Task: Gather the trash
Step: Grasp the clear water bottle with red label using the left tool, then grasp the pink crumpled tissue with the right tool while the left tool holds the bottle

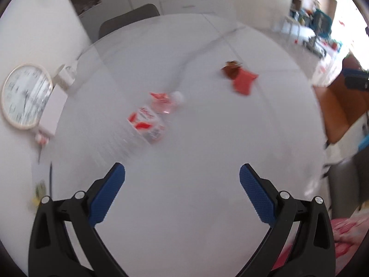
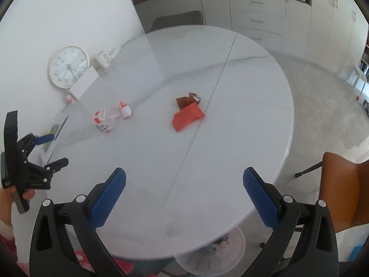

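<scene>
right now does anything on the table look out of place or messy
Yes. A crushed plastic bottle lies on its side on the white table, and a red wrapper with a torn brown one lies loose near the middle seam. A wall clock oddly stands on the tabletop, propped against the wall.

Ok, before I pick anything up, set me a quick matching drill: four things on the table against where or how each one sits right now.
Things:
1. plastic bottle
2. red wrapper
3. wall clock
4. white mug

Places or states:
A. upright by the wall, past the clock
B. lying on its side, cap on
C. leaning against the wall
D. flat beside the table's centre seam, next to a brown wrapper

Pairs: 1-B, 2-D, 3-C, 4-A
</scene>
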`<action>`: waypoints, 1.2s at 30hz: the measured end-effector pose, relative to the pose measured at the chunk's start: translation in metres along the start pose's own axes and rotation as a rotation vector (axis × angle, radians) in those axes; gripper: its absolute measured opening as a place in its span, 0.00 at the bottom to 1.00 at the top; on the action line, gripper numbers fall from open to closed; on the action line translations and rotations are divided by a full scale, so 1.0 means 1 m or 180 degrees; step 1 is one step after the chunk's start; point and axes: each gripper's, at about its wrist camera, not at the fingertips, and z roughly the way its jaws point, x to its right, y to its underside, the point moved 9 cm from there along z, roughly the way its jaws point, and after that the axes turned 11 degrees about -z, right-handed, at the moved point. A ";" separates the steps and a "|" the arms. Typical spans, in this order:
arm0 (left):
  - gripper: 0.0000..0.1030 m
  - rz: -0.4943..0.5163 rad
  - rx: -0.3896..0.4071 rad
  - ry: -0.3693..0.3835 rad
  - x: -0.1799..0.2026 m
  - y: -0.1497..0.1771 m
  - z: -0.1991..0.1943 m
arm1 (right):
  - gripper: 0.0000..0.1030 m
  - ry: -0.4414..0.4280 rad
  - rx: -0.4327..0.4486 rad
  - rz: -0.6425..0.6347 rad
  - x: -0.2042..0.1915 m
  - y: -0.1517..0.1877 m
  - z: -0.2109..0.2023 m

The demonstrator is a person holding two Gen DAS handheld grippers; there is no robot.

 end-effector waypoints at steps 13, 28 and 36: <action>0.93 0.1137 -0.0529 0.0285 -0.062 -0.046 0.130 | 0.98 -0.0025 -0.0482 0.0127 -0.045 -0.057 0.111; 0.66 0.1132 -0.0641 0.0430 -0.071 -0.036 0.155 | 0.98 -0.0115 -0.0690 -0.0100 -0.068 -0.090 0.169; 0.66 0.0576 -0.0677 0.0368 -0.093 -0.012 0.135 | 0.98 -0.0291 -0.0731 -0.0491 -0.104 -0.102 0.202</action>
